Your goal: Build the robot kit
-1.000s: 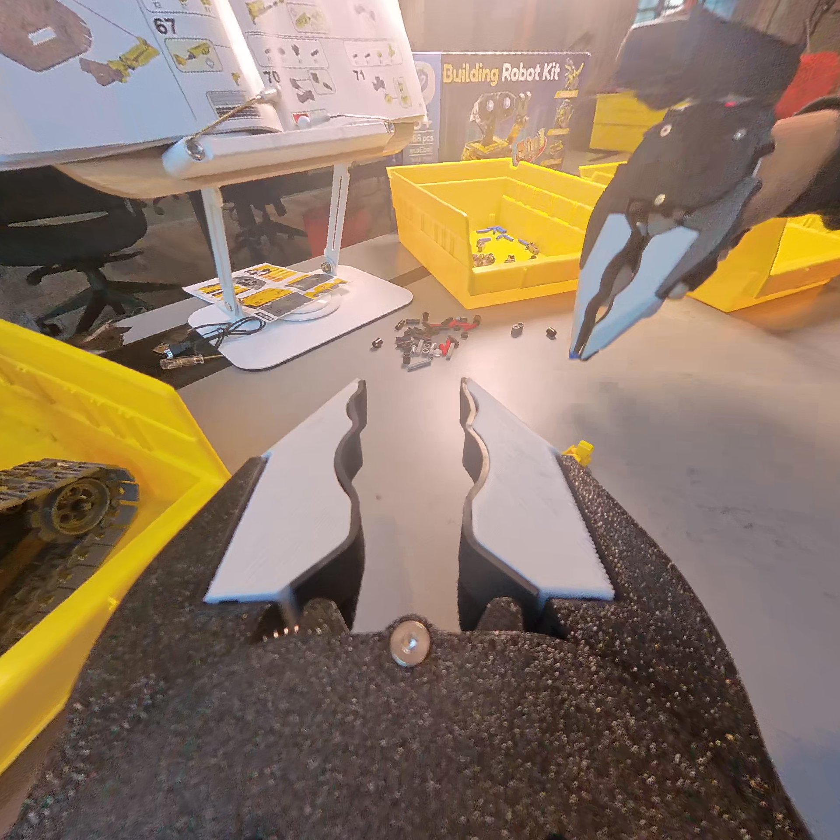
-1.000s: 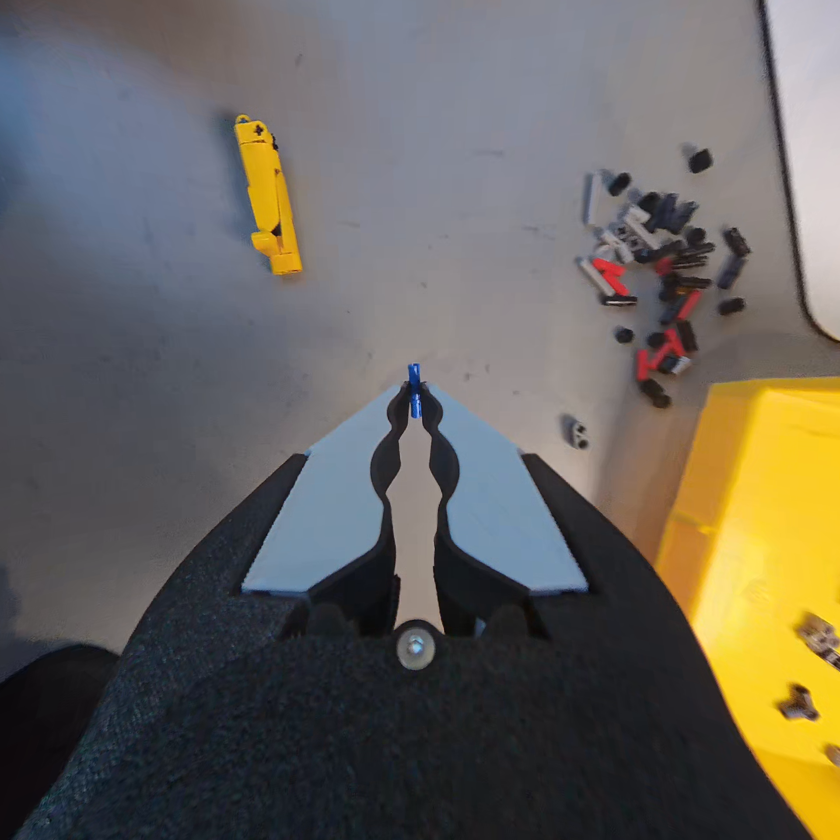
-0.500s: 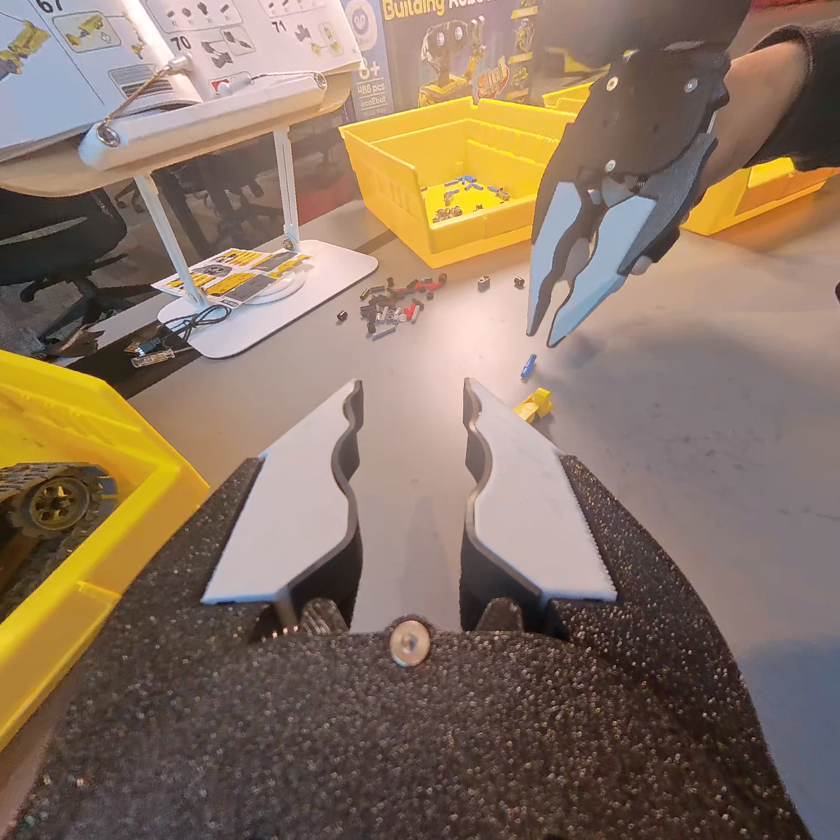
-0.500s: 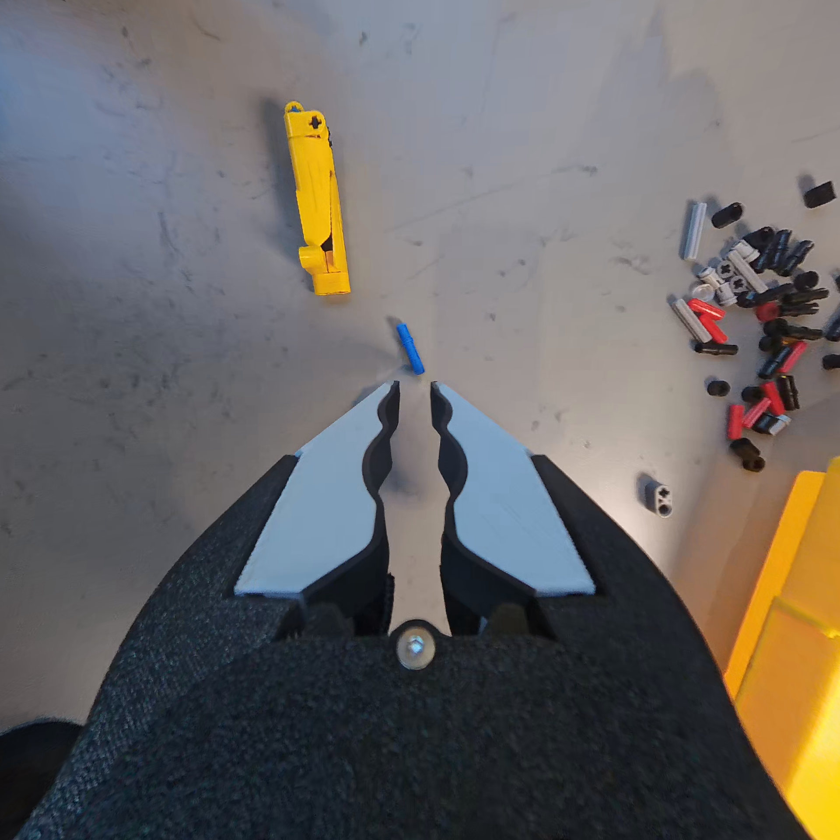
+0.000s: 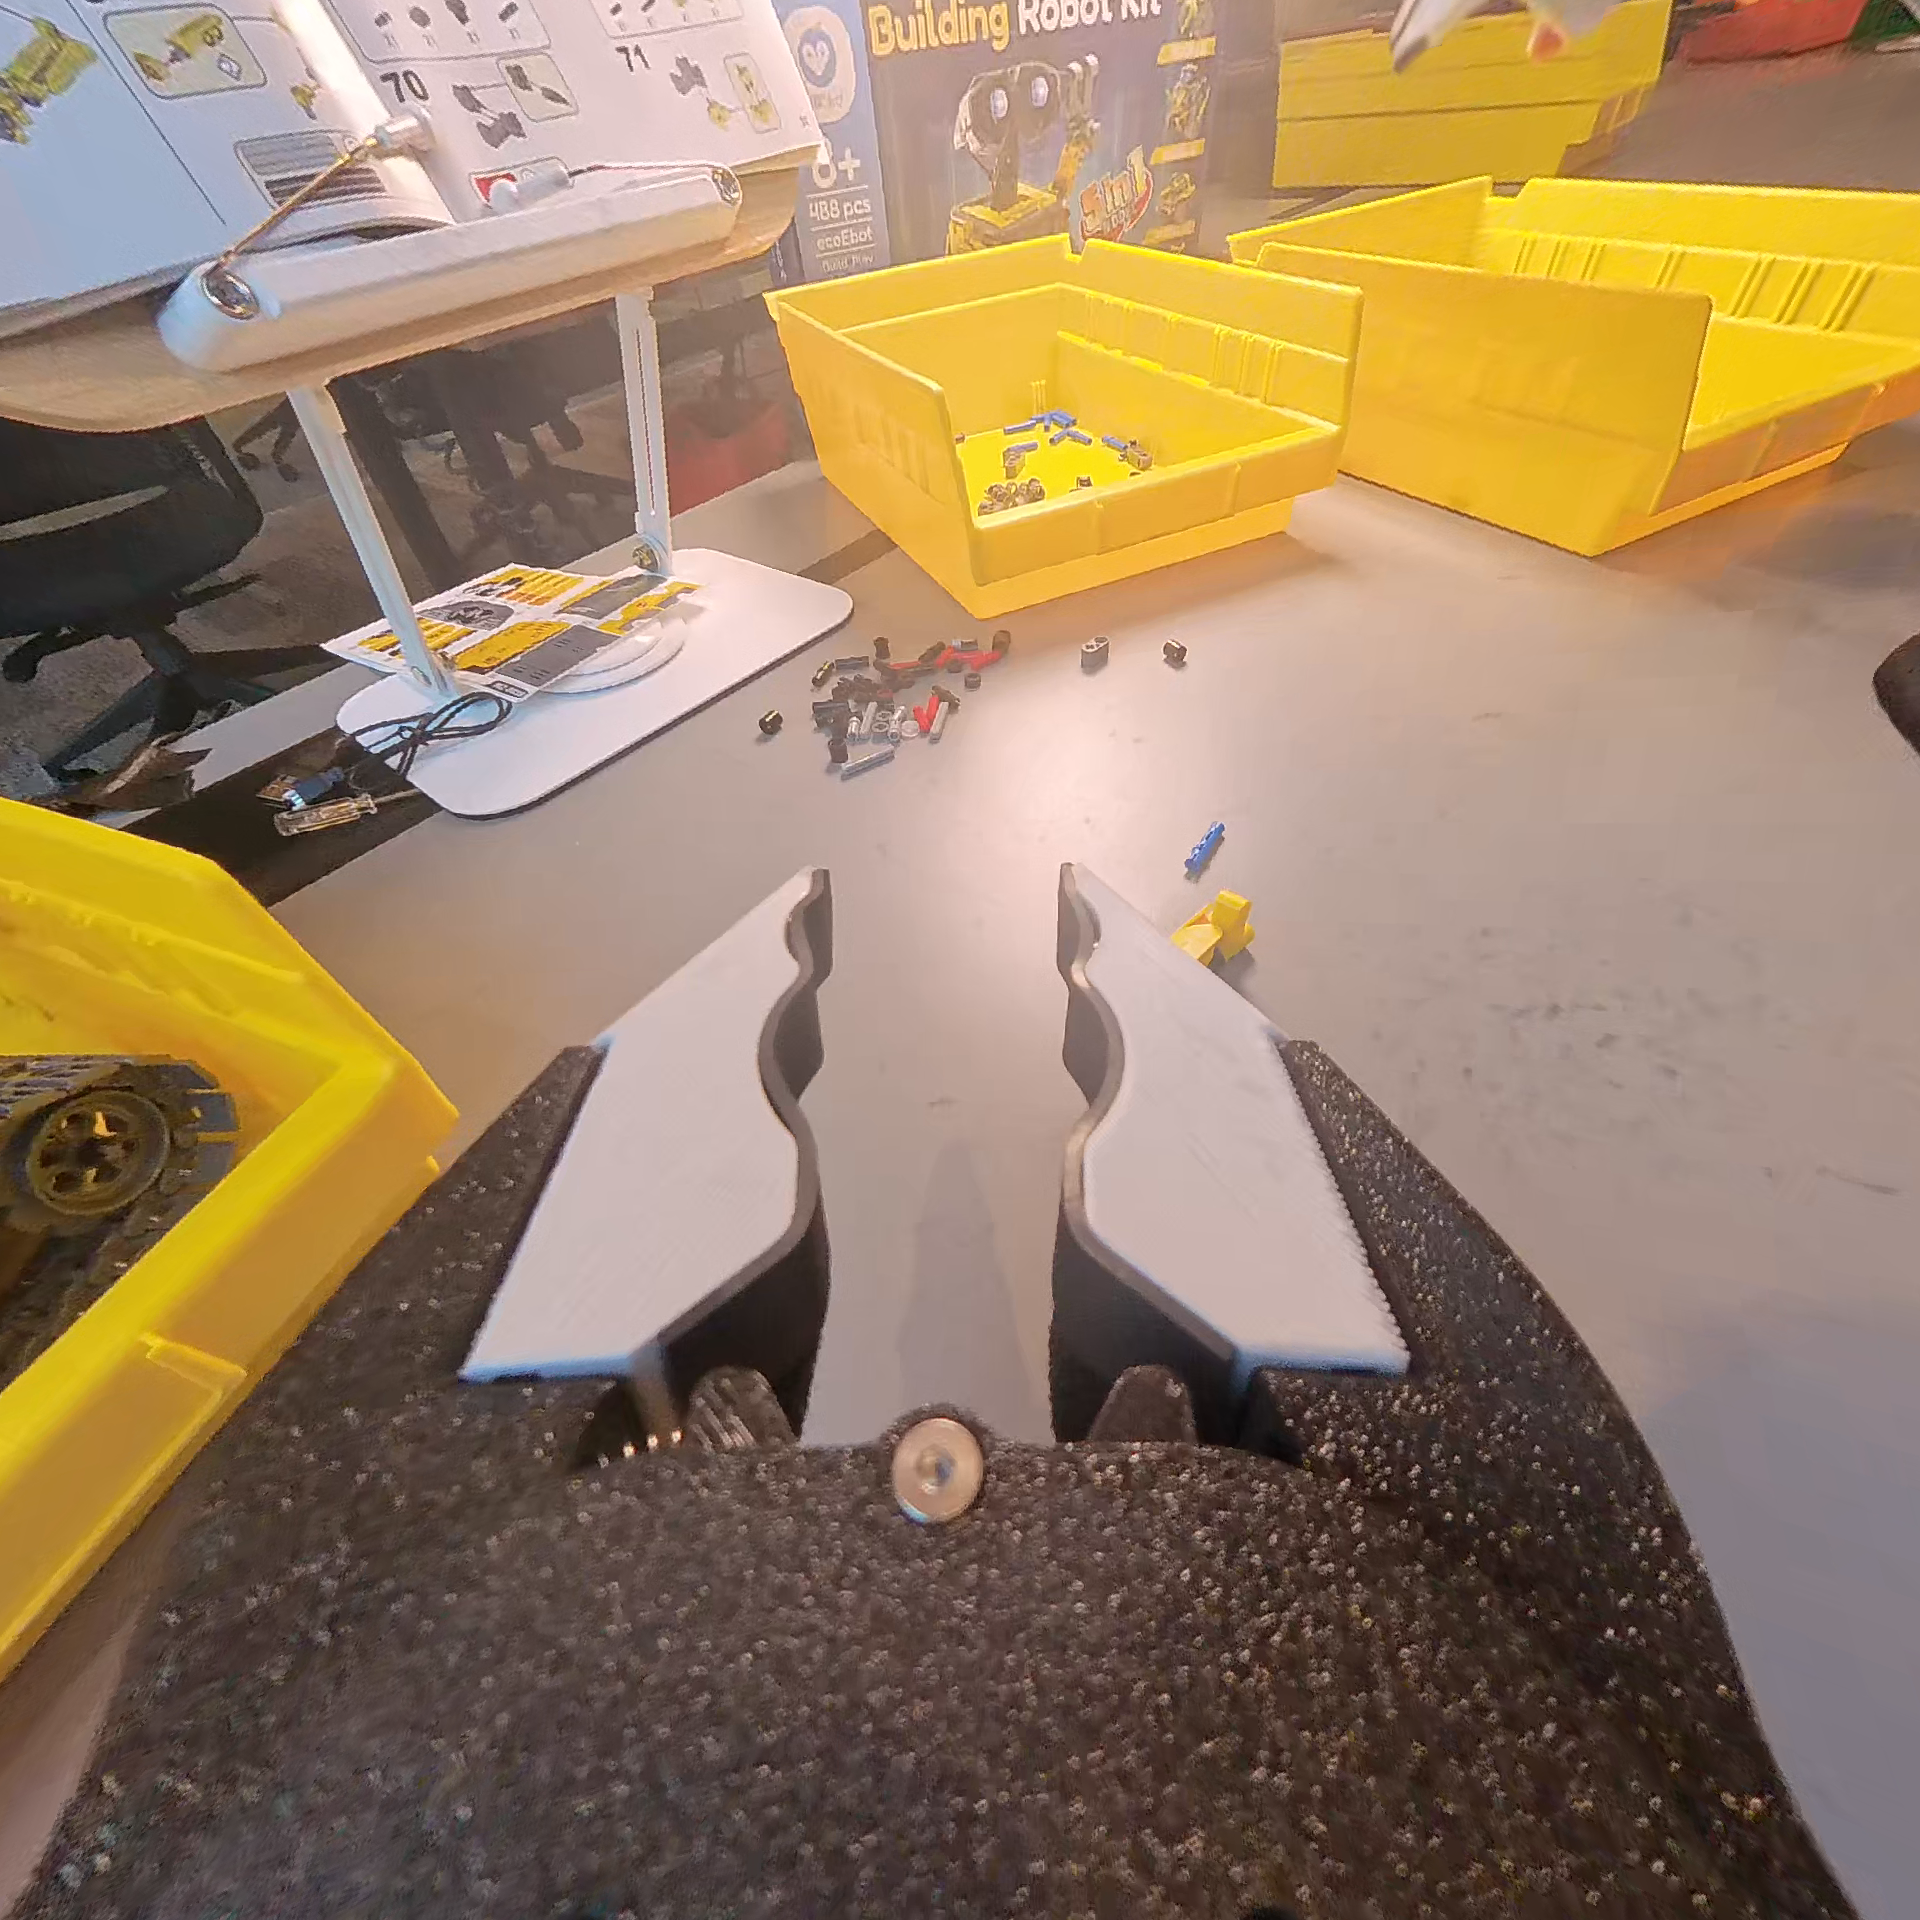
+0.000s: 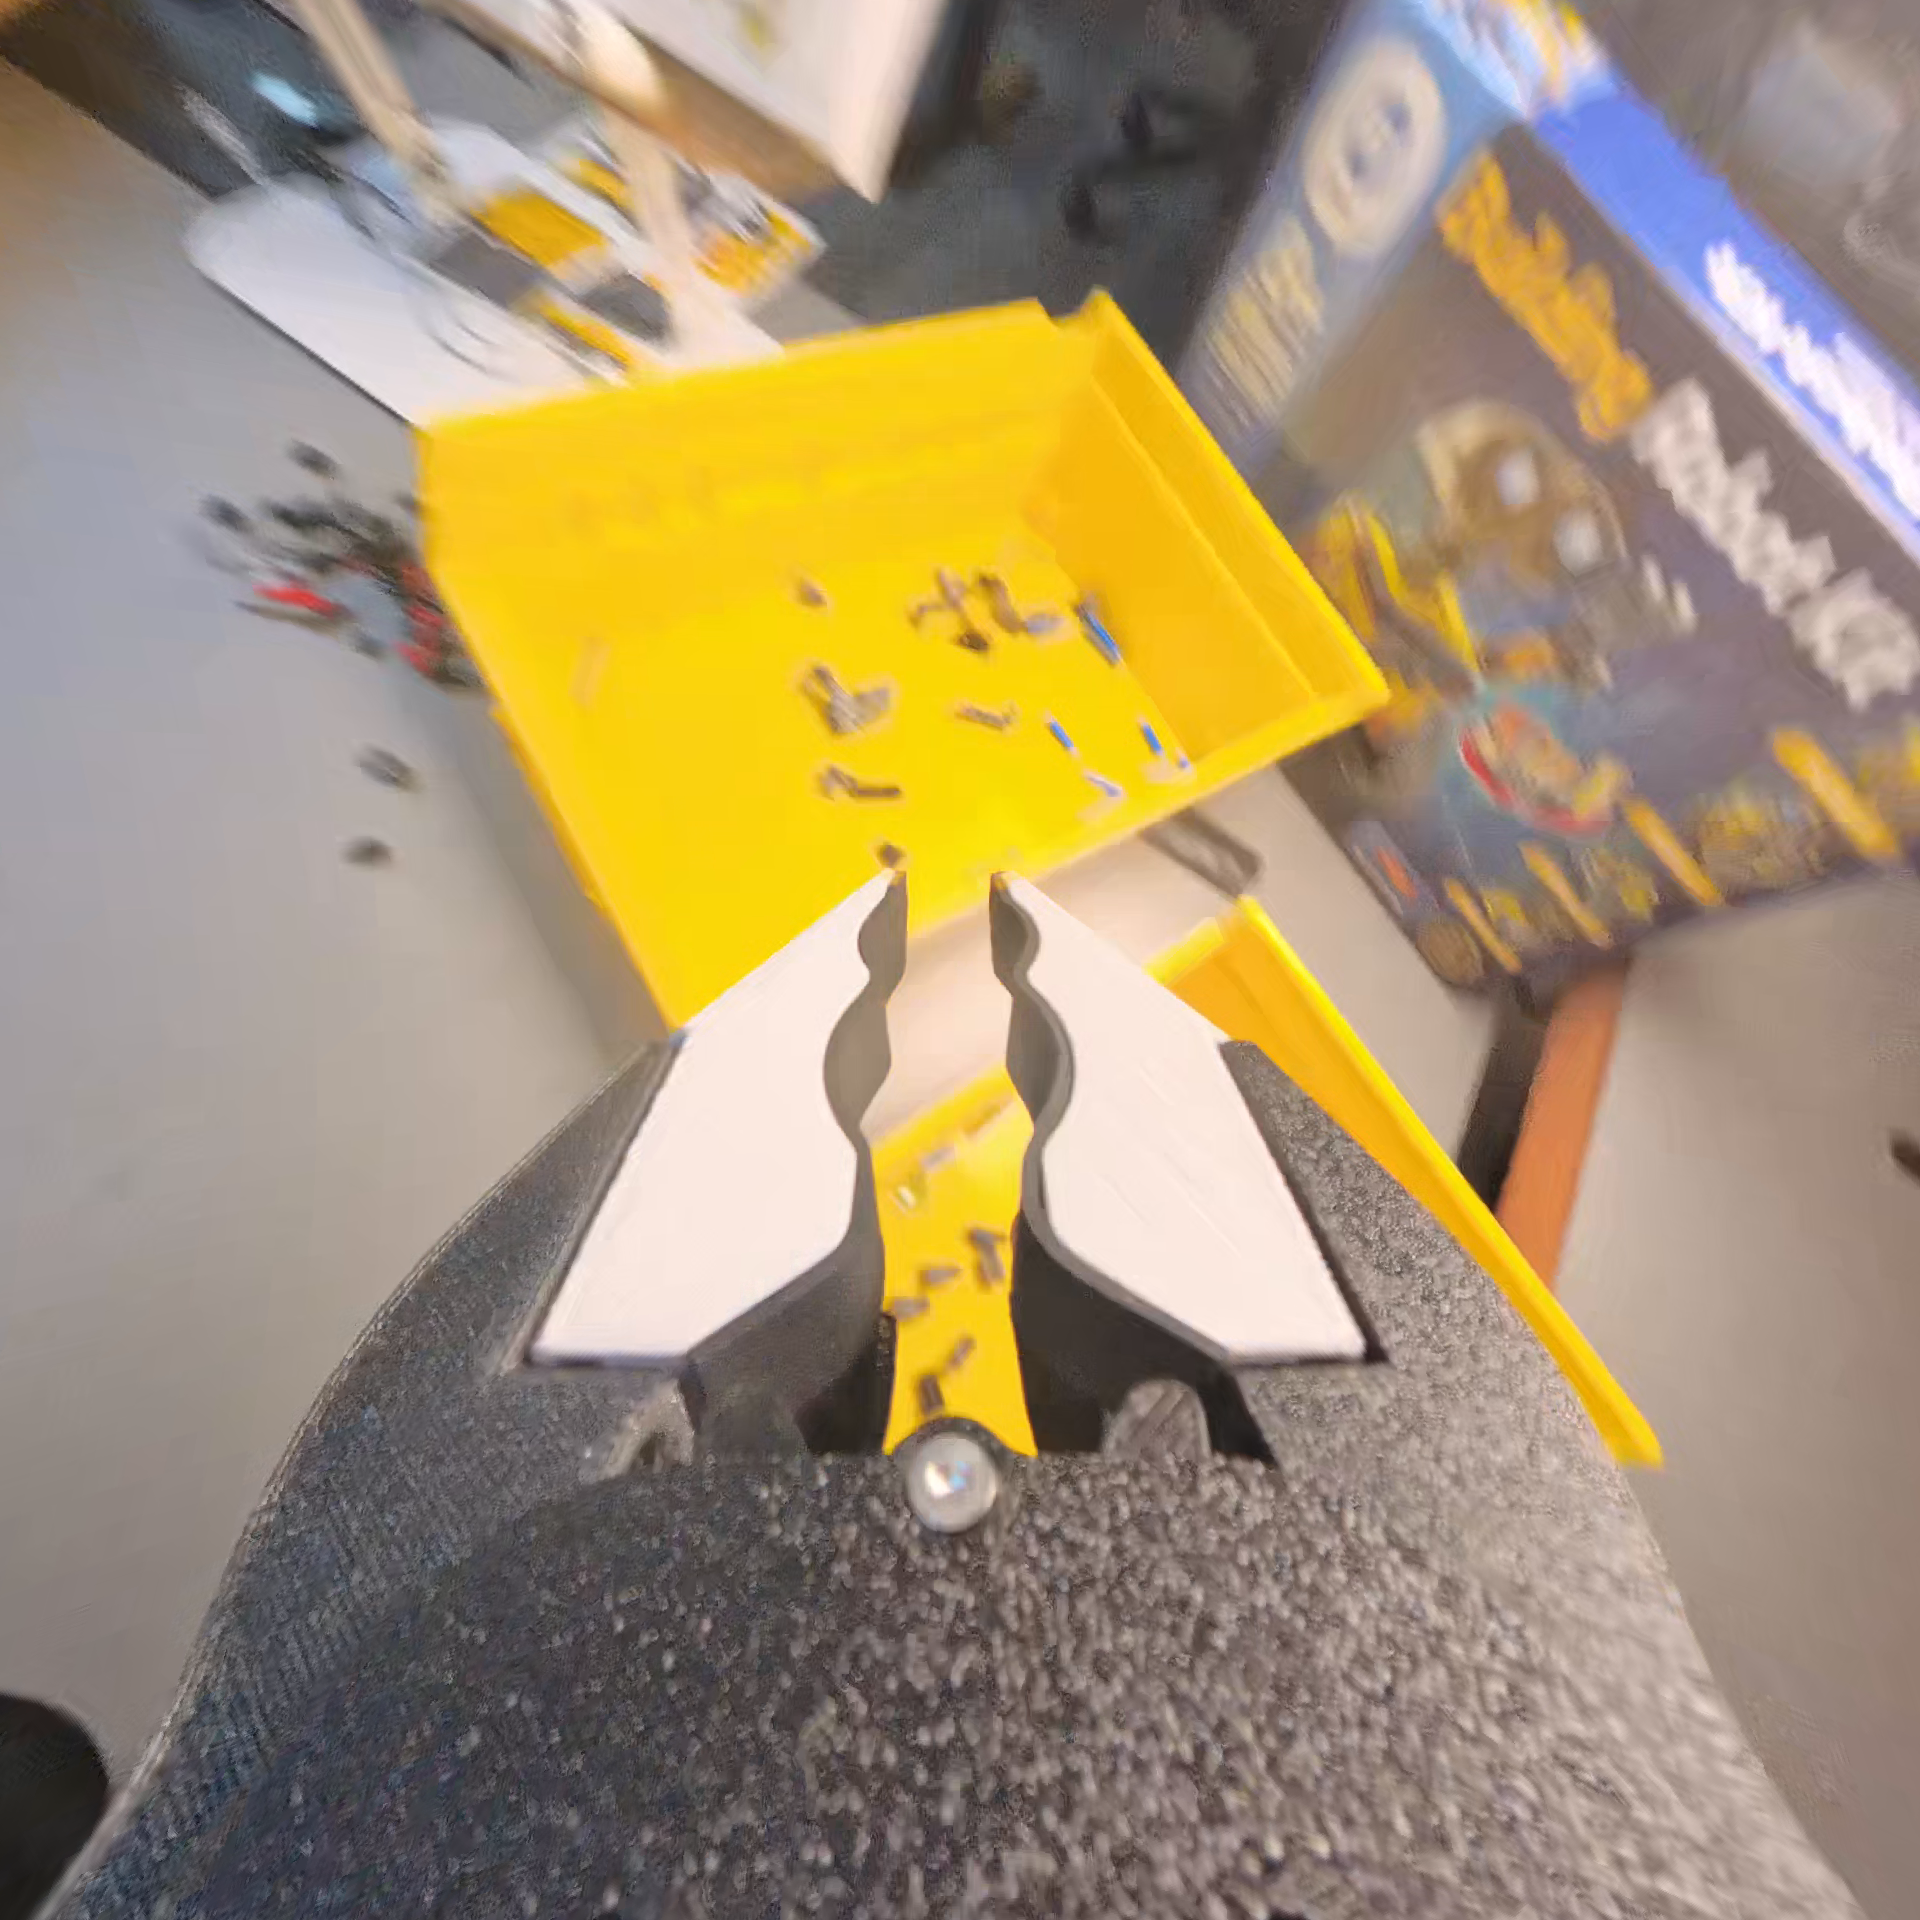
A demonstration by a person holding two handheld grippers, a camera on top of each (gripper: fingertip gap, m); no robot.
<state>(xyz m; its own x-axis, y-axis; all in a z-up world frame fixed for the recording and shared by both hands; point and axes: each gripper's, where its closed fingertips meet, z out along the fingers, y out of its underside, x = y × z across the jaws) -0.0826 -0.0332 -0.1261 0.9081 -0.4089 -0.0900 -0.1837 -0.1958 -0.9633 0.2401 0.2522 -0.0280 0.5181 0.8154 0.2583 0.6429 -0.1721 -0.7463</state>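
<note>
The left gripper [image 5: 943,902] hangs low over the grey tabletop [image 5: 1507,1039] with jaws wide apart and empty, nearest one small blue plastic pin [image 5: 1203,844] and one short yellow plastic beam piece [image 5: 1216,928] lying loose just ahead of its right fingertip. The right gripper [image 6: 943,883], jaws slightly parted and holding nothing, is raised above the yellow plastic parts bin [image 6: 727,499] near the tabletop's far edge, which holds scattered small dark and blue pieces, too blurred to count. Three more yellow bins, one scattered cluster of black, red and grey connector pieces [image 5: 899,691], one white book stand [image 5: 582,665] and one printed kit box [image 5: 1039,125] are in view.
</note>
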